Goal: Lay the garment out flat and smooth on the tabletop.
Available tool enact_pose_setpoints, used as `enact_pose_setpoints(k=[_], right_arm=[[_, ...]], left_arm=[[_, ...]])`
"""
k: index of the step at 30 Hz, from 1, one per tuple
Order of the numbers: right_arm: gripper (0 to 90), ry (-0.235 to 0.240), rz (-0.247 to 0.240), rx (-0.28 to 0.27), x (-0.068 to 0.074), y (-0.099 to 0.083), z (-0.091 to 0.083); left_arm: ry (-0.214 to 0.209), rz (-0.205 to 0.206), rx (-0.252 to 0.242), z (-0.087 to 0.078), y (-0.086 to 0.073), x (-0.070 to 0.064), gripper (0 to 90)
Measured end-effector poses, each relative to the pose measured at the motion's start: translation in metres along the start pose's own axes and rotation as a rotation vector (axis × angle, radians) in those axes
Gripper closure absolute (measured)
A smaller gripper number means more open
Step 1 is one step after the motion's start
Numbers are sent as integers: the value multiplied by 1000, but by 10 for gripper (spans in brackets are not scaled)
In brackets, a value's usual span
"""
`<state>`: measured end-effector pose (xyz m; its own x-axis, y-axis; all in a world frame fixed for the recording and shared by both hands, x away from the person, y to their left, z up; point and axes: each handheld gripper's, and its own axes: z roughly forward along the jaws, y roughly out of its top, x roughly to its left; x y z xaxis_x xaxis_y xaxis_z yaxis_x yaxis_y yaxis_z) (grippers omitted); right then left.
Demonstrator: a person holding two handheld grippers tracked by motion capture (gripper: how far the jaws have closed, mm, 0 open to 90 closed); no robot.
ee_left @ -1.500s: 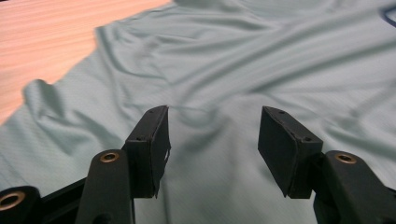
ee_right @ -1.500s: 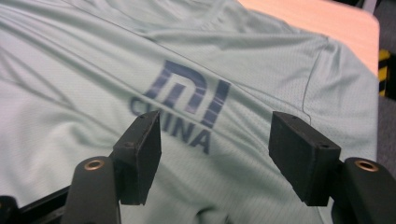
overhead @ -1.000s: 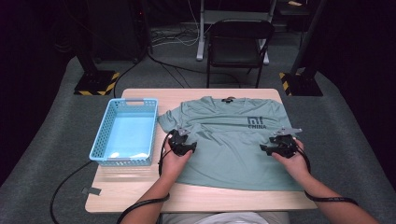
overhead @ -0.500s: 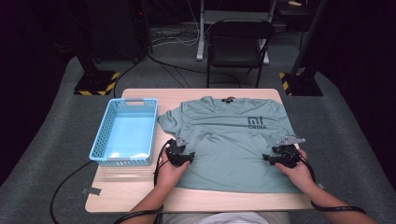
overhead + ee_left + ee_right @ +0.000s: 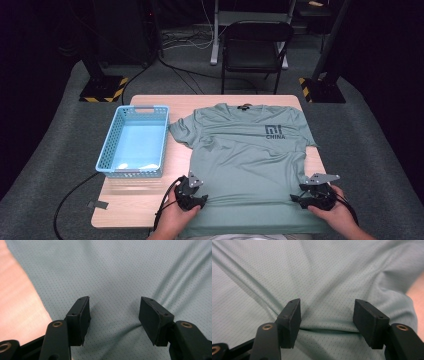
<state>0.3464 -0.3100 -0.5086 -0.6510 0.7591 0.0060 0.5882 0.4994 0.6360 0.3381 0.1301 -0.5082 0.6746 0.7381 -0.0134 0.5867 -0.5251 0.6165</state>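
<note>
The T-shirt [image 5: 245,165] is being approached near its lower side edges by the left gripper [image 5: 113,311] and right gripper [image 5: 325,312], both wide open and empty; bare bench [image 5: 135,200] is lying outside the left one.

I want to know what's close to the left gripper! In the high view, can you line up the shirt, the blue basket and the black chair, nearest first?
From the left gripper:
1. Shirt: right under its open jaws, at the table's near edge.
2. Basket: farther up the table, to the left.
3. Chair: farthest, on the floor beyond the table's far edge.
</note>
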Motion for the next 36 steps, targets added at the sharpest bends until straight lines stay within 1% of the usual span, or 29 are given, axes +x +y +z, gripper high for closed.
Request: enact_pose_setpoints(k=[2, 4, 6, 9, 11, 12, 13, 16, 18, 23, 27, 29, 30, 32, 34, 36], right_arm=[[390, 7, -5, 12, 6, -4, -4], [390, 15, -14, 20, 10, -7, -8], [389, 21, -20, 23, 13, -9, -10], [393, 33, 1, 27, 14, -10, -12], [390, 46, 31, 27, 12, -10, -14], [386, 54, 49, 18, 11, -10, -15], [381, 50, 56, 9, 10, -10, -16], [351, 27, 50, -27, 9, -8, -19], [335, 16, 54, -34, 7, -5, -18], [305, 8, 72, -42, -4, 3, -12], [295, 7, 89, -58, -13, 10, -8], [293, 5, 95, -66, -16, 13, -7], [293, 0, 97, -72, -18, 14, -7], [293, -2, 101, -76, -20, 14, -8], [293, -6, 116, -91, -23, 14, -8], [292, -15, 117, -103, -25, 14, -8]], left_arm=[[1, 3, -3, -4, -5, -5, 418], [-5, 6, 5, -6, -8, -9, 418], [-8, -2, 8, -8, -10, -11, 418], [-21, -24, 10, -10, -11, -11, 418], [-38, -54, 2, -12, -13, -10, 419], [-40, -61, 3, -13, -13, -9, 420], [-39, -69, -4, -14, -14, -8, 426], [-39, -88, -36, -16, -12, -4, 418], [-28, -93, -67, -18, -8, 0, 397], [-13, -106, -111, -16, 3, 11, 366], [-4, -113, -123, -10, 12, 19, 360], [-1, -108, -127, -9, 14, 20, 359], [7, -103, -134, -7, 19, 22, 358], [8, -104, -144, -5, 20, 23, 357], [4, -110, -154, -3, 23, 24, 354], [-4, -107, -161, -1, 23, 25, 348]])
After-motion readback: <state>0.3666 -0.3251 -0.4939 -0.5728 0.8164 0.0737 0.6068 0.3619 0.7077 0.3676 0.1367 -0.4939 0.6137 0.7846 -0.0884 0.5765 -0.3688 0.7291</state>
